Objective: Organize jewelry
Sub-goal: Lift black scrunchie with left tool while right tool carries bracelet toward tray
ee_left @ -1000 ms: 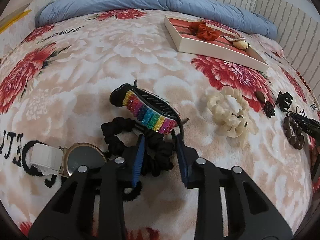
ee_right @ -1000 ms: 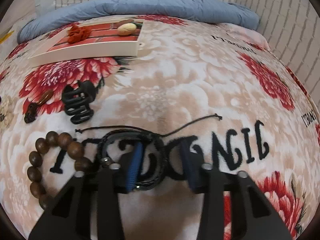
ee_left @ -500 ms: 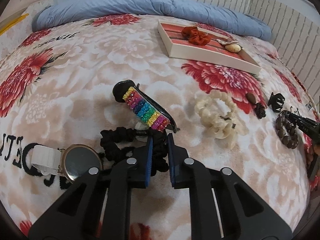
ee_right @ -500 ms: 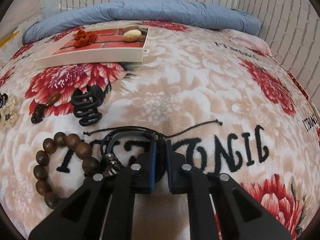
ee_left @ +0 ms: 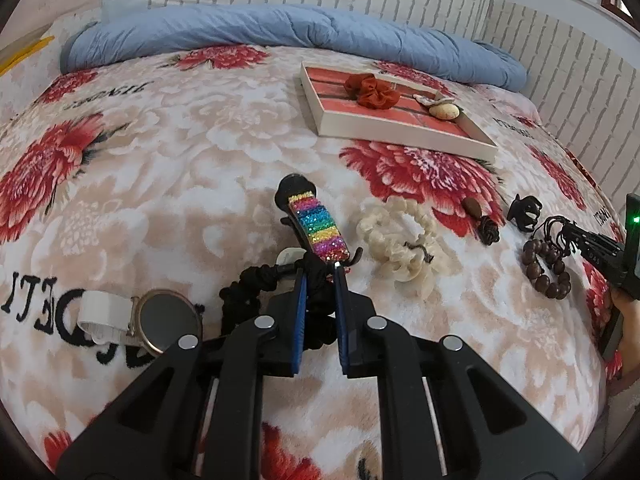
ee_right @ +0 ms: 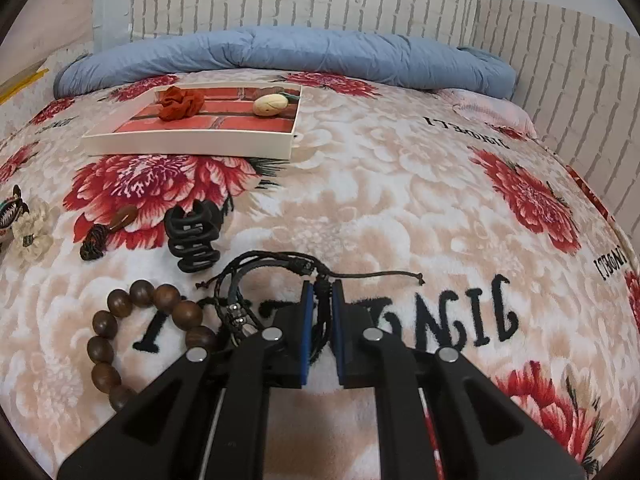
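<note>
Left gripper (ee_left: 319,280) pinches the black scrunchie (ee_left: 256,288) near the blanket's (ee_left: 180,160) front edge, beside the rainbow clip (ee_left: 318,226). Right gripper (ee_right: 319,294) clamps the black cord bracelet (ee_right: 264,268), both grips presumably for transfer to the tray (ee_right: 192,145) at the far edge

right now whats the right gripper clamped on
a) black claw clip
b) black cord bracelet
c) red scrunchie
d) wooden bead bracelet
b: the right gripper has its jaws shut on the black cord bracelet, while the wooden bead bracelet and black claw clip lie loose on the blanket.
</note>
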Demonstrator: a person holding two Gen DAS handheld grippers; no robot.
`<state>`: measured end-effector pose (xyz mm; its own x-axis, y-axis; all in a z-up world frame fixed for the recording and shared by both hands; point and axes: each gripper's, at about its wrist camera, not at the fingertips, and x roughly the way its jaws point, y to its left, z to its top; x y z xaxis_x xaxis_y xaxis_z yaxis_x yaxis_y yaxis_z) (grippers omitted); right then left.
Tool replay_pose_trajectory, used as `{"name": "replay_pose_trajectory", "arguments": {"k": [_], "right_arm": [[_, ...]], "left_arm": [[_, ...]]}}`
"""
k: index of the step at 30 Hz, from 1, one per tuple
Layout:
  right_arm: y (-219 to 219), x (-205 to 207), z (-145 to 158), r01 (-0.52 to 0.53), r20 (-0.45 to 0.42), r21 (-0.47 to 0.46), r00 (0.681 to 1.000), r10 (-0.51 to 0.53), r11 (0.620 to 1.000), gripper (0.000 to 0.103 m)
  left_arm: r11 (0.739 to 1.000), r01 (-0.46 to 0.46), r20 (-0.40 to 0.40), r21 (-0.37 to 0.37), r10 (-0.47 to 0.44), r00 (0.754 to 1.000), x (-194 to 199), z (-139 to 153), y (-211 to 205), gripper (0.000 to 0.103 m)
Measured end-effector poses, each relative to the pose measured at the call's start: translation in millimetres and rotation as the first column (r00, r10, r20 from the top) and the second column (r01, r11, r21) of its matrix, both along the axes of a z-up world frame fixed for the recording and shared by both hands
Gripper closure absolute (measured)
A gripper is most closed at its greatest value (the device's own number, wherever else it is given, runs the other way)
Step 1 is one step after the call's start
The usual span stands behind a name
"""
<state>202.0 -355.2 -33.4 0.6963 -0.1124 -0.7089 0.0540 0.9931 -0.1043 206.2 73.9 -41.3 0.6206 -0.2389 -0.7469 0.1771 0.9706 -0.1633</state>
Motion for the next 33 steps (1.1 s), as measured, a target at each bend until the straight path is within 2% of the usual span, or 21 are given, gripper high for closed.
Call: {"name": "replay_pose_trajectory", "arguments": {"k": [9, 17, 20, 26, 33], "right_arm": [[-2.0, -0.7, -0.5, 0.001, 0.001, 0.009, 1.0, -0.001, 1.0, 0.094], [-1.8, -1.2, 0.9, 0.002, 0.008, 0.011, 1.0, -0.002, 1.0, 0.094], [0.7, -1.8, 3.6, -0.002, 0.021, 0.006, 1.0, 0.002, 1.0, 0.094], [3.8, -1.4, 13.5, -0.015, 0.059, -0.022, 0.998, 0.016, 1.0, 0.094], [2.0, 0.2, 35.3, -0.03, 0.105, -0.008, 0.994, 0.03, 1.0, 0.094]], "left_arm": [[1.0, 0.008, -0.072, 0.024, -0.007, 0.997, -6.8, -21.0, 1.1, 0.091], [0.999, 0.014, -0.065, 0.04, -0.011, 0.998, -12.2, -18.9, -1.6, 0.091], [0.998, 0.025, -0.036, 0.05, -0.023, 0.999, -16.7, -9.4, -5.2, 0.092], [0.999, 0.031, 0.029, -0.015, -0.03, 0.999, -16.5, 19.5, -1.9, 0.093], [0.999, 0.029, 0.086, -0.038, -0.026, 0.996, 0.0, 50.7, -3.4, 0.093]]}}
